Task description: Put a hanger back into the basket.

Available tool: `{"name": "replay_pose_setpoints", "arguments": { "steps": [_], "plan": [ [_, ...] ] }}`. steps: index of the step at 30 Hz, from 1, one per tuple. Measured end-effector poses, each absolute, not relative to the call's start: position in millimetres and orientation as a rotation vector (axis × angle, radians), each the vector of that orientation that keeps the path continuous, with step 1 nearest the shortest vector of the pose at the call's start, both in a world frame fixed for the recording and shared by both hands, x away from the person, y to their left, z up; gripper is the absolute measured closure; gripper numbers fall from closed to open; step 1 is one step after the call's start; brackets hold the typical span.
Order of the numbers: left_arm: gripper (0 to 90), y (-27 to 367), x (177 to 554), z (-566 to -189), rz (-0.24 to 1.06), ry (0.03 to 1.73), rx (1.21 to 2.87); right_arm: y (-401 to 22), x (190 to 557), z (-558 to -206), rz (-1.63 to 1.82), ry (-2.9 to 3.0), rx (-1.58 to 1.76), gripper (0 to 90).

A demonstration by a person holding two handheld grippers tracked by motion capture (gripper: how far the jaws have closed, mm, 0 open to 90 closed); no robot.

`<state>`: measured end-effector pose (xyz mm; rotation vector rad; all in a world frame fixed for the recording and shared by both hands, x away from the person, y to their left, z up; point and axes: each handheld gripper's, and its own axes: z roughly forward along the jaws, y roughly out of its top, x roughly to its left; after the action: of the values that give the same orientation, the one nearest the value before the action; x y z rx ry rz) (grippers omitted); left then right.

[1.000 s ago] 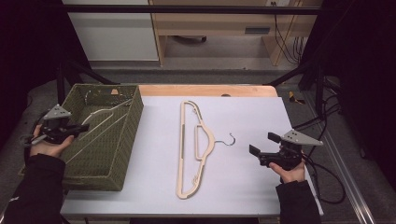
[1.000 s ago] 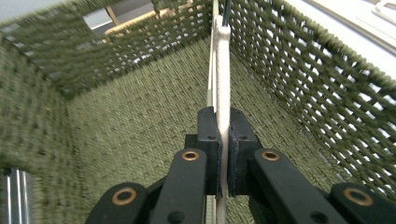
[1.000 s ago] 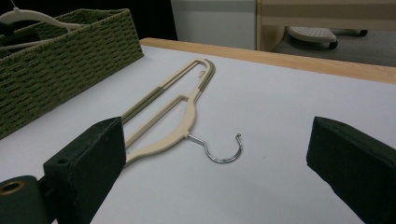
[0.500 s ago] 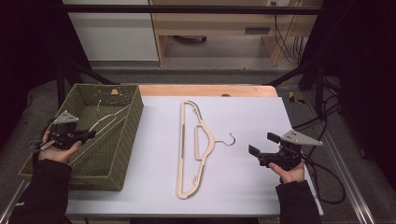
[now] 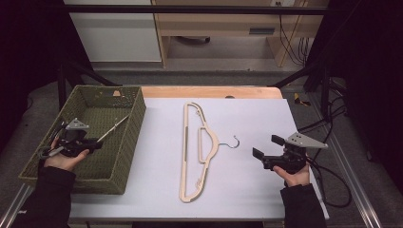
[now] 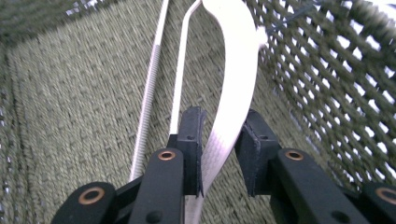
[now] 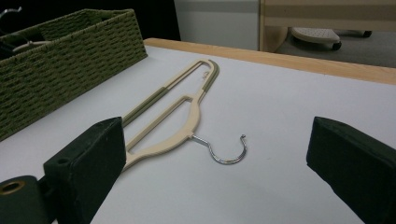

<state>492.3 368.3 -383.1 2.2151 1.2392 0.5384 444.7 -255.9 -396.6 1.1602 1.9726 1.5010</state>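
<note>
Between left tool [image 6: 219, 154] jaws, just opening, pads slack: white hanger [image 6: 233, 79] in basket [image 5: 138, 114]; light, stiff, slick; grip flat arm. Right tool [image 7: 215, 163] released.

Olive woven basket [image 5: 128, 142], cream hanger [image 5: 196, 156], white tabletop [image 5: 266, 114]

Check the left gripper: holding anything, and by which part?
The left gripper has a white hanger inside the basket, its flat arm between the jaws. They have just been opening, with a gap at one pad: released or nearly so.
</note>
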Motion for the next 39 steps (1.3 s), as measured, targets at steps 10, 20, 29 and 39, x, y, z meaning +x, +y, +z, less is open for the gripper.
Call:
{"name": "replay_pose_setpoints", "arguments": {
  "steps": [10, 20, 29, 39],
  "plan": [
    [68.7, 363.8, 493.4, -384.6, 0.505, 1.237, 2.248, -255.3, 444.8, -396.8, 1.499, 1.974, 1.158, 5.3],
    [62.2, 368.7, 487.0, -377.8, 0.502, 1.23, 2.206, -254.6, 444.8, -396.7, 1.498, 1.974, 1.156, 5.3],
    [43.8, 377.3, 472.2, -357.7, 0.603, 1.206, 1.998, -252.4, 444.4, -395.6, 1.51, 1.98, 1.15, 5.2],
    [13.9, 348.5, 446.2, -327.8, 0.72, 1.08, 1.741, -250.8, 448.0, -397.3, 1.507, 1.993, 1.132, 5.8]
  ]
}}
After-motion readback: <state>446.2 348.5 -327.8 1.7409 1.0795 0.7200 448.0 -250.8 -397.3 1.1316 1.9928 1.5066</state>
